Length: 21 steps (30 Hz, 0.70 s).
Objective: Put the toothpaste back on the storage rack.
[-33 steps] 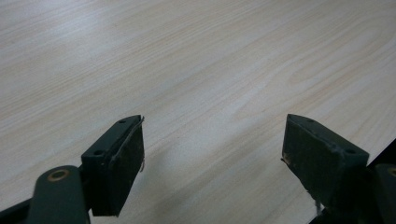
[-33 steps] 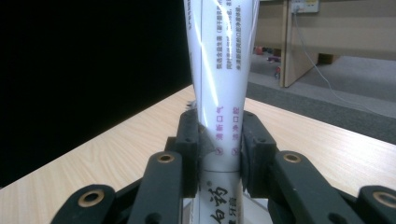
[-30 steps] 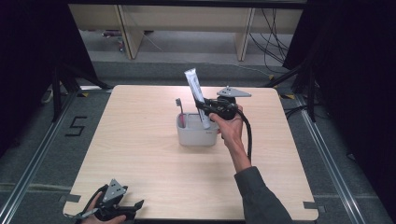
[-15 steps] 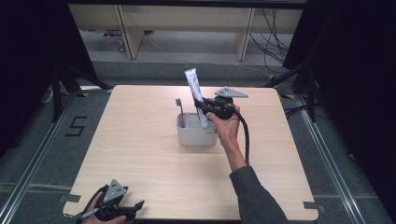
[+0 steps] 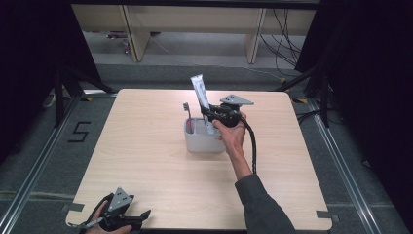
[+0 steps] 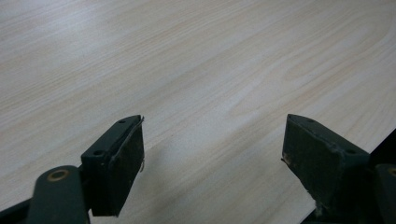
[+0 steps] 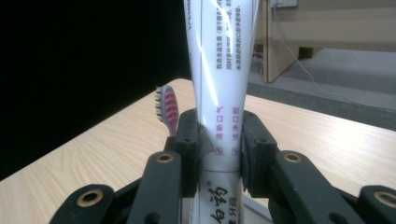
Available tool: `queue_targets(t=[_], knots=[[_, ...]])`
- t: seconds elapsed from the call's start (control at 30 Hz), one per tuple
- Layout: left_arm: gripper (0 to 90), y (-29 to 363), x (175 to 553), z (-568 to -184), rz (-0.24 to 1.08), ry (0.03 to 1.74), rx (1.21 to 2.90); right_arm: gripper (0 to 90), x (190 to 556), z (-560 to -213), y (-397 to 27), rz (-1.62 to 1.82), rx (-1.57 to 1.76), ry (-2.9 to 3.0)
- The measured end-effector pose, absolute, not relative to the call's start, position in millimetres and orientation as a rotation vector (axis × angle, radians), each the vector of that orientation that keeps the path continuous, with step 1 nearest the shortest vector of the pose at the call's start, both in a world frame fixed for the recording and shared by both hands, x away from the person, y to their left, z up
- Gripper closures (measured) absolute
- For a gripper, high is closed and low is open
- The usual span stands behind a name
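A white toothpaste tube (image 5: 200, 95) stands tilted, its lower end in a grey cup (image 5: 201, 142) at the table's middle. My right gripper (image 5: 208, 117) is shut on the tube just above the cup's rim. In the right gripper view both pads press the toothpaste tube (image 7: 219, 93) on either side. A toothbrush (image 7: 167, 108) with pink and grey bristles stands behind it; in the high view the toothbrush (image 5: 187, 112) rises from the cup's left side. My left gripper (image 5: 139, 217) rests at the table's front left edge. Its jaws stand wide apart over bare wood in the left gripper view.
The light wooden table (image 5: 146, 161) ends close to the left gripper's front. Wooden shelving (image 5: 195, 29) and cables lie on the floor beyond the far edge. Black curtains hang on both sides.
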<state>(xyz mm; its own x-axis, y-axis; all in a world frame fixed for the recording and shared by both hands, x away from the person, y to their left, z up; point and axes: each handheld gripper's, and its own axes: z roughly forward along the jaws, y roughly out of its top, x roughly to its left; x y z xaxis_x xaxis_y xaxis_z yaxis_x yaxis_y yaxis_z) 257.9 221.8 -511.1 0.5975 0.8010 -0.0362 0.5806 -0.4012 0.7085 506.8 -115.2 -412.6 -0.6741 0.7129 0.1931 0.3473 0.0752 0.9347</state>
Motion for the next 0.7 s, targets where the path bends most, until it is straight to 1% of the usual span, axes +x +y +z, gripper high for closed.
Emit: queue_targets(t=[0.7], knots=[[20.1,220.7,257.1,-510.5,0.395,1.074,2.138,71.7,501.3,-432.5,-114.5,1.589,1.073,2.079]])
